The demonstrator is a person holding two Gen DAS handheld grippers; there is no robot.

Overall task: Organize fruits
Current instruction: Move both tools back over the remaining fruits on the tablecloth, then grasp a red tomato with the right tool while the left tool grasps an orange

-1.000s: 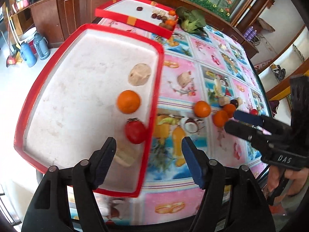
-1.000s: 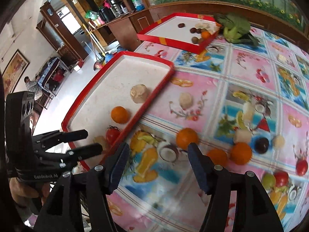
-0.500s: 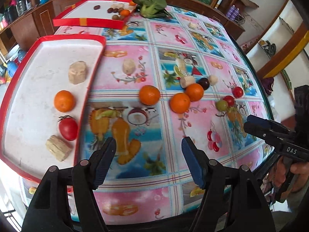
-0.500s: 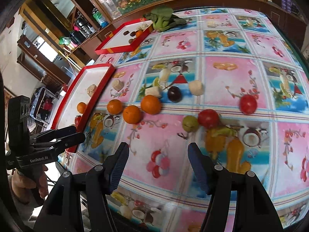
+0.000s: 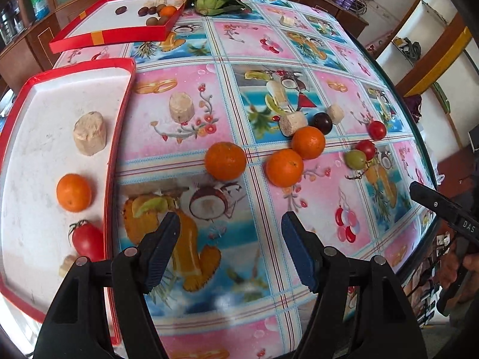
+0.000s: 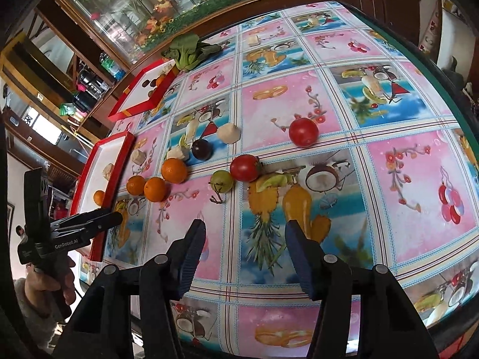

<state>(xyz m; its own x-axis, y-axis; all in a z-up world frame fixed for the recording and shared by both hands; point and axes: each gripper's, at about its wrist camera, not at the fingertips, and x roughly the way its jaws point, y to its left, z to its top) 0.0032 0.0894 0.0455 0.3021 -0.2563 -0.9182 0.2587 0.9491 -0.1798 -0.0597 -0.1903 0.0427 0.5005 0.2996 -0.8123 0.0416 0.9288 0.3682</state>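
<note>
Orange fruit: we see three loose oranges on the tablecloth; the nearest orange (image 5: 225, 160) lies at twelve o'clock from our left gripper (image 5: 230, 248), with clear cloth between.
Left jaws: spread wide, holding nothing.
Right jaws: our right gripper (image 6: 244, 252) is also released and empty.
Right-side fruit: the green fruit (image 6: 221, 181) and a red tomato (image 6: 245, 167) touch each other at about eleven to twelve o'clock from the right jaws.
Destination: the near tray (image 5: 119, 137) sits at nine to ten o'clock from the left jaws, already holding one orange (image 5: 73, 192) and a tomato (image 5: 86, 238).
Nearer hand: we judge the left, for the nearest orange.
Axis: round fruit, so no long axis matters.
</note>
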